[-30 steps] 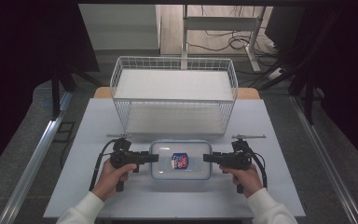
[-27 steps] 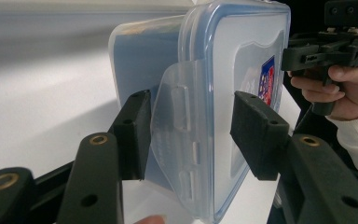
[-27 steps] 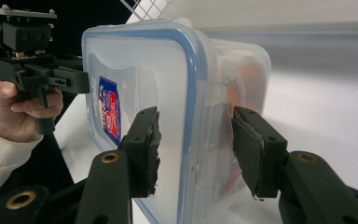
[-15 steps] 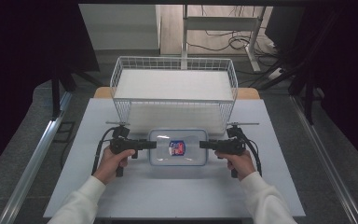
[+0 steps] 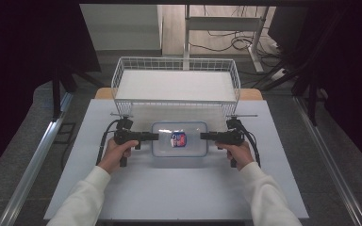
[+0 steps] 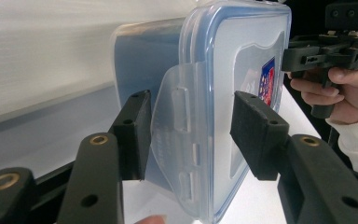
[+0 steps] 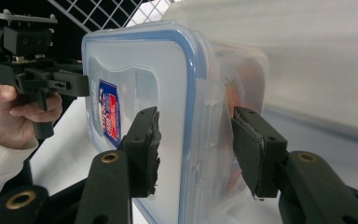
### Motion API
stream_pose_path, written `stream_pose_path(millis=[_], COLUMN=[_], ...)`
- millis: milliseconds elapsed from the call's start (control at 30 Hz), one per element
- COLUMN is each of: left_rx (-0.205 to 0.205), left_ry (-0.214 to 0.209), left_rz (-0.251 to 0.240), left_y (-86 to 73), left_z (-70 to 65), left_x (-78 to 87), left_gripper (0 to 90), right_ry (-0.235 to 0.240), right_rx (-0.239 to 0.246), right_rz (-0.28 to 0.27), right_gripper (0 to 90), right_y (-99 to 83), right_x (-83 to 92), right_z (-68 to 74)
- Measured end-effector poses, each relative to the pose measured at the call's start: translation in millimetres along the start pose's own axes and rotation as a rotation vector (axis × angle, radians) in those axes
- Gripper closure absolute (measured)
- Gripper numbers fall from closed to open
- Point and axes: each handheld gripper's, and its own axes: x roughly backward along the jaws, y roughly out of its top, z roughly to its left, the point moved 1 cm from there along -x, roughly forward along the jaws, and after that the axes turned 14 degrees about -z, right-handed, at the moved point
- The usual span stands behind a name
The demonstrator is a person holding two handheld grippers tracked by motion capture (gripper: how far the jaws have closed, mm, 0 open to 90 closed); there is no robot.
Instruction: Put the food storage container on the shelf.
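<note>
Pale grey surface (image 5: 179,188) with a white wire basket (image 5: 176,84) at its far edge. Clear lidded container (image 5: 179,140) sits between both grippers, just short of the basket. Left gripper (image 5: 153,137) is clamped over the container's left-end latch, one pad on the lid, one underneath (image 6: 133,135). Right gripper (image 5: 204,136) straddles the right-end latch at part width; pads look seated, though contact is hard to confirm. Grasp appears done. Probably left: carry it forward, set it into the basket, let go.
</note>
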Motion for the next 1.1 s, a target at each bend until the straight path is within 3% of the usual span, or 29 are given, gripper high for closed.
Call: stream_pose_path(millis=[367, 800, 900, 967, 1033, 1100], left_rx=[0.013, 0.074, 0.074, 0.093, 0.086, 0.081], left_ry=[0.01, 0.038, 0.062, 0.054, 0.061, 0.063], left_rz=[-0.022, -0.084, -0.08, -0.092, -0.088, -0.08], left_y=[2.5, 1.3, 0.2, -0.7, -1.1, -1.4], left_z=[8.8, 17.2, 18.4, 19.1, 19.2, 18.3], left_x=[-7.2, -13.9, -16.0, -16.5, -16.3, -16.1], left_gripper=[49.2, 47.9, 46.6, 45.5, 44.0, 36.4], right_ry=[0.001, -0.069, -0.094, -0.107, -0.118, -0.127], right_rx=[-0.035, -0.077, -0.05, -0.034, -0.037, -0.029], right_rz=[-0.025, -0.094, -0.096, -0.097, -0.102, -0.119], right_gripper=[51.3, 49.4, 48.5, 49.7, 48.9, 46.3], right_y=[1.3, -4.4, -5.3, -7.1, -7.5, -9.7], right_x=[-9.3, -12.8, -13.9, -15.1, -15.0, -14.7], right_z=[-14.0, -16.1, -14.9, -14.0, -13.0, -10.6])
